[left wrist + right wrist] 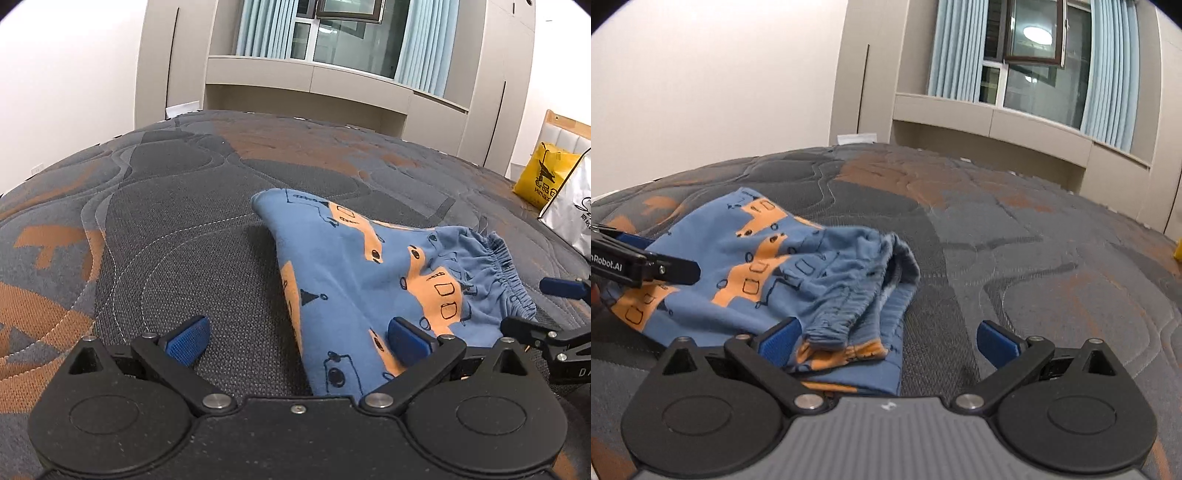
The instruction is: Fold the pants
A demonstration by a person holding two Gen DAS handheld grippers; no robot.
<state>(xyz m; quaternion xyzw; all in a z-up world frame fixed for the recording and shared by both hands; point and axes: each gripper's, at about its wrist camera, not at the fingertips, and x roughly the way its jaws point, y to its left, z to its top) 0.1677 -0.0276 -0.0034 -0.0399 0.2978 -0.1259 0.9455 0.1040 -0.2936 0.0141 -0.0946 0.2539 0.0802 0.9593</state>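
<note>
Pants of blue knit cloth printed with orange vehicle shapes (pixel 354 280) lie bunched on the dark grey and rust-orange quilted mattress (pixel 166 229) in the left wrist view, their gathered elastic waistband (pixel 506 273) to the right and a folded corner pointing away toward the window; the left gripper (pixel 299 341) sits low over the mattress with its blue-padded jaws spread wide, the right-hand pad over the near edge of the cloth and the left-hand pad over bare mattress, nothing clamped between them, while the black frame of the right gripper (pixel 554 317) shows at the right edge, just beside the waistband; a yellow printed shopping bag (pixel 543 177) and a white bag (pixel 576 218) stand at the far right of the mattress. From the right wrist view, the same pants (pixel 768 273) lie left of centre on the mattress (pixel 1034 266), the waistband (pixel 846 314) crumpled toward the camera; the right gripper (pixel 886 345) has its jaws wide apart, the left-hand pad touching the rumpled waistband, the other over bare mattress, gripping nothing, and the left gripper (pixel 646 266) reaches in from the left edge above the cloth
</note>
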